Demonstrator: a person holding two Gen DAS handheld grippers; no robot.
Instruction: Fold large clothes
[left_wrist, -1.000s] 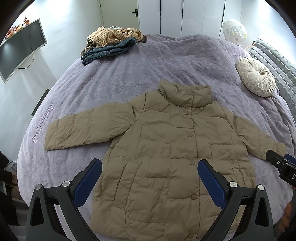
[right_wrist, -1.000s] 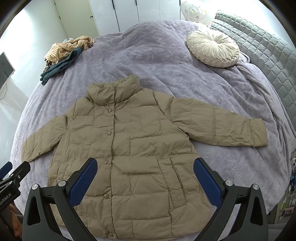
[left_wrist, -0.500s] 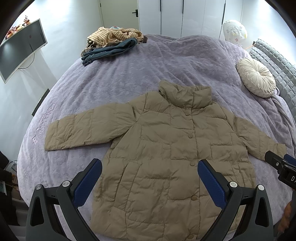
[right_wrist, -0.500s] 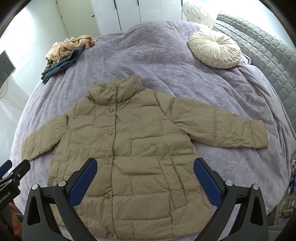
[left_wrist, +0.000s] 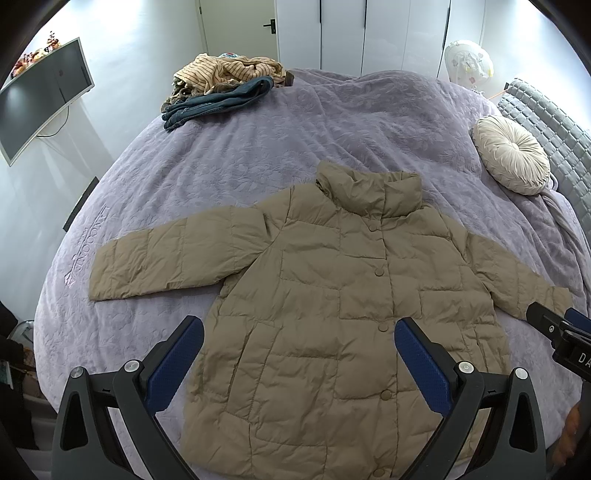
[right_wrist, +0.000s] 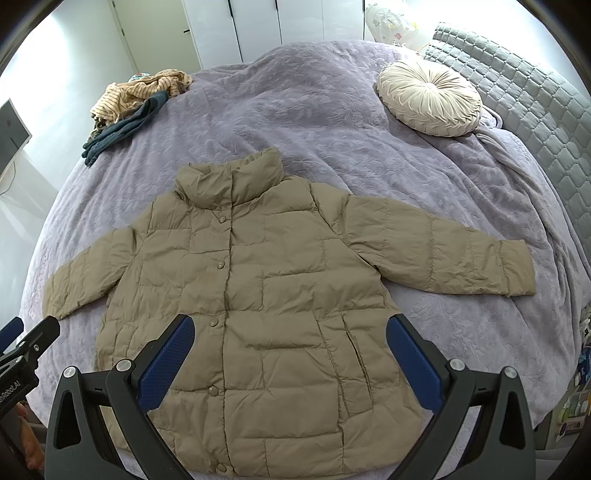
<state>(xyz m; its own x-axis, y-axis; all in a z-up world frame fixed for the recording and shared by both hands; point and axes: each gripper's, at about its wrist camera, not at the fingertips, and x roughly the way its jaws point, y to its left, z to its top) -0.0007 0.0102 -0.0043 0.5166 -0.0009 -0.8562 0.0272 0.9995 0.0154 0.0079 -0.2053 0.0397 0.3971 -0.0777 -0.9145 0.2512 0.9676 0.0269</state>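
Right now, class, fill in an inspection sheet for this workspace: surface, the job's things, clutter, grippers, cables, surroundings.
Surface: bed under a purple quilted cover, lightly rumpled.
Job's things: tan puffer jacket lying flat, front up, snapped shut, both sleeves spread out, collar towards the far side; not yet folded.
Clutter: pile of clothes at the far left corner; round cushion at the far right, apart from the jacket.
Grippers: left gripper open above the jacket's hem; right gripper open above its lower front; neither holds anything.
Cables: one thin cable hanging under the wall screen.
Surroundings: white wardrobe doors, grey padded headboard.
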